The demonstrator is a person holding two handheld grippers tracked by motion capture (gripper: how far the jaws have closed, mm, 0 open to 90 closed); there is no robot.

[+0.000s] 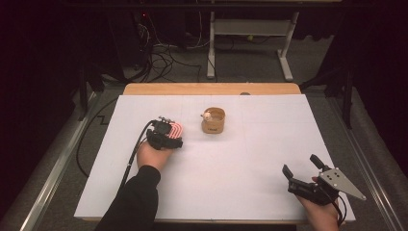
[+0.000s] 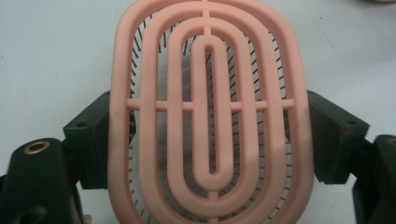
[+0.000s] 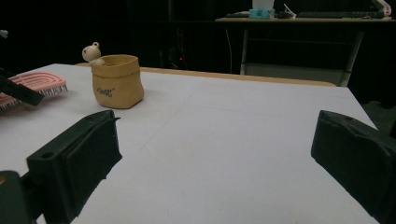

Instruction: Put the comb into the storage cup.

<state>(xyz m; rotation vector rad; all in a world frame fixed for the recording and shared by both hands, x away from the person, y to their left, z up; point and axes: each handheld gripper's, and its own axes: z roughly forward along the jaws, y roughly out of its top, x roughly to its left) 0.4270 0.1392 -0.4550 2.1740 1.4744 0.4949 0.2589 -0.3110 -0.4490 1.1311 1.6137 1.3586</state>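
your left gripper (image 1: pixel 175 134) clamps the pink brush (image 2: pixel 208 116) by its sides, long axis running away along the jaws, the tan pouch (image 1: pixel 213 121) just right and slightly farther; your right gripper (image 1: pixel 302 169) gapes empty.

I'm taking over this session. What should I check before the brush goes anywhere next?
1. Left gripper clamps the brush on both sides: ok.
2. Brush sits centred between the jaws: ok.
3. Bristles clear of the table: cannot tell.
4. Pouch upright, mouth open: ok.
5. Room in the pouch beside the small toy: cannot tell.
6. Right gripper open, holding nothing, away from the pouch: ok.
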